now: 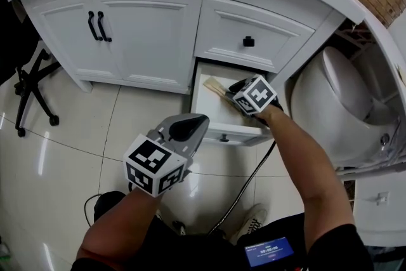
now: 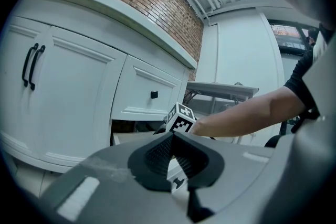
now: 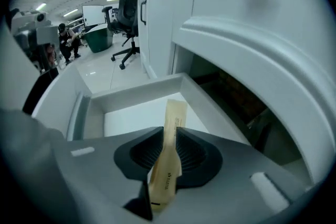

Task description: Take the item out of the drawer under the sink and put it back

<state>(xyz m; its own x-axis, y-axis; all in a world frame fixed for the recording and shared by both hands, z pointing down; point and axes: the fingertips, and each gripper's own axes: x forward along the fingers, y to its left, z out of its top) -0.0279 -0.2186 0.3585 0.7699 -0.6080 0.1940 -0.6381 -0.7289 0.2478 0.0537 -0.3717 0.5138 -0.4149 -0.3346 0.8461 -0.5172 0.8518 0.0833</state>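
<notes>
- Across the upper half of the head view stands the white vanity (image 1: 149,22), with two doors carrying black handles (image 1: 99,26) on its left and a closed upper drawer with a black knob (image 1: 248,42) on its right.
- A white toilet (image 1: 336,95) sits just beside the vanity, on the person's right.
- Below the closed upper drawer, the lower drawer (image 1: 236,132) is pulled out over the tiled floor (image 1: 70,155), and its white inside is in view.
- The left gripper (image 1: 189,126) hovers in front of the drawer, apart from it. Its jaws are pressed together with nothing between them.
- The right gripper (image 1: 232,89) reaches into the open drawer from above. Its jaws are clamped on a flat tan packet (image 3: 168,165).
- The packet sticks out past the jaw tips over the drawer's white bottom, near the right wall. Whether its far end touches the bottom cannot be told.
</notes>
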